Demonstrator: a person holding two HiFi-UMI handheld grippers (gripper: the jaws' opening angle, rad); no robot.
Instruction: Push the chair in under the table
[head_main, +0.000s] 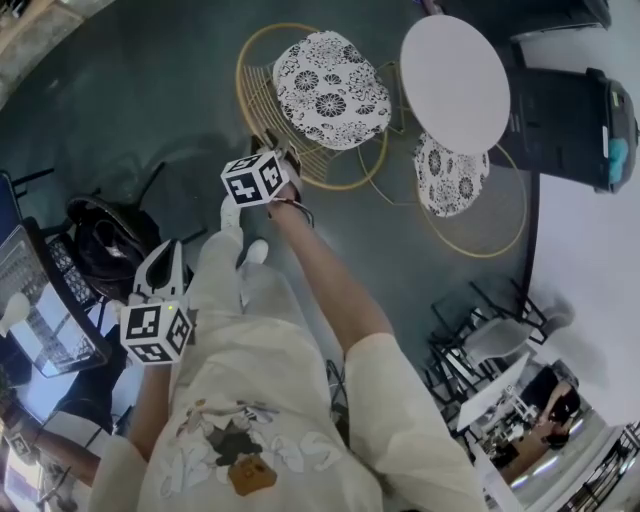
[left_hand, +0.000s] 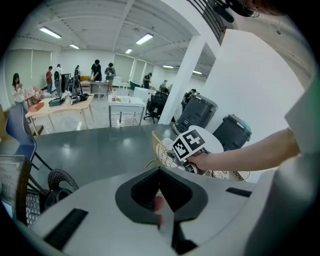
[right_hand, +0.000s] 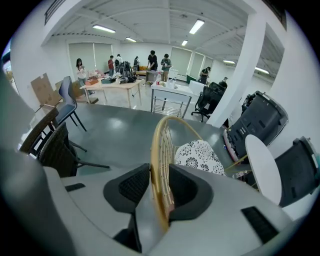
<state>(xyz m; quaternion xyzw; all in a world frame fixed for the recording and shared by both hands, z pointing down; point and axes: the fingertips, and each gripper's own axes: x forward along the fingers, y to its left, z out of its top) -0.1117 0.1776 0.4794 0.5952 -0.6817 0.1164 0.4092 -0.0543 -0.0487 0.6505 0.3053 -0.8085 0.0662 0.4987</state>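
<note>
A gold wire chair (head_main: 300, 130) with a black-and-white patterned cushion (head_main: 330, 75) stands left of the round white table (head_main: 455, 80), apart from it. My right gripper (head_main: 272, 142) reaches down to the near top edge of the chair's backrest. In the right gripper view the gold rim (right_hand: 161, 150) runs between the pads of the right gripper (right_hand: 159, 187); it lies by the left pad with a gap to the right one. My left gripper (head_main: 168, 250) hangs by the person's left leg, away from the chair. Its jaws (left_hand: 160, 192) are shut with nothing in them.
A second gold chair (head_main: 450, 178) sits partly under the table's near side. Black bins (head_main: 570, 120) stand right of the table. A black bag (head_main: 105, 240) and a laptop (head_main: 40, 310) lie at the left. Dark chairs (right_hand: 55, 145) and people at distant tables fill the background.
</note>
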